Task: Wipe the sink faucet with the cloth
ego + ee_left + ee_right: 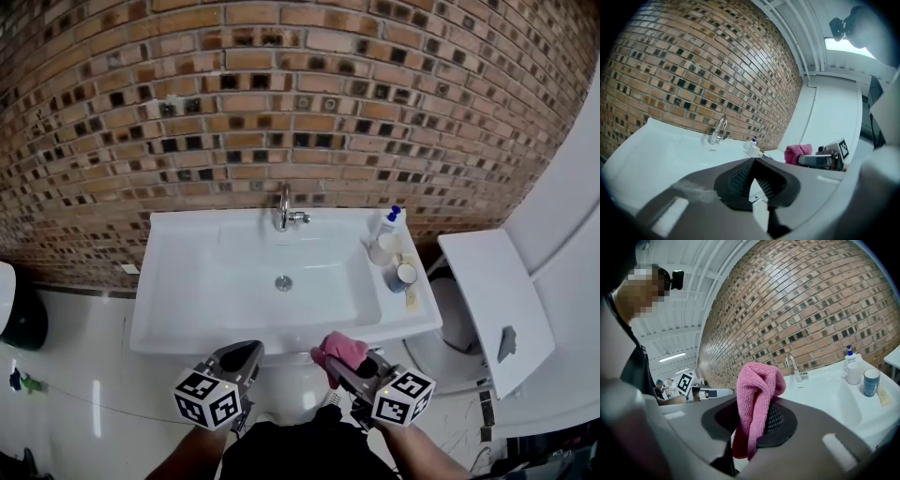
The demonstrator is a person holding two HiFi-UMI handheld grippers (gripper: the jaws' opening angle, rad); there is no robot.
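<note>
Currently, the right gripper [761, 416] has its jaws pinched on a pink cloth [757, 390]. The cloth stands up between the jaws in a folded bunch, and a tail hangs below them. The left gripper [753, 161] carries nothing, and its jaws are pressed together at the tips. In the head view, both grippers are held side by side at the 6 o'clock edge of the white sink [178, 300], near its front rim. The chrome faucet [286, 212] stands upright at the 12 o'clock edge of the basin, in front of the brick wall [300, 103] and well apart from the cloth. A pump bottle [387, 230] and a cup [405, 274] sit on the sink ledge at 2 to 3 o'clock from the drain [283, 282].
</note>
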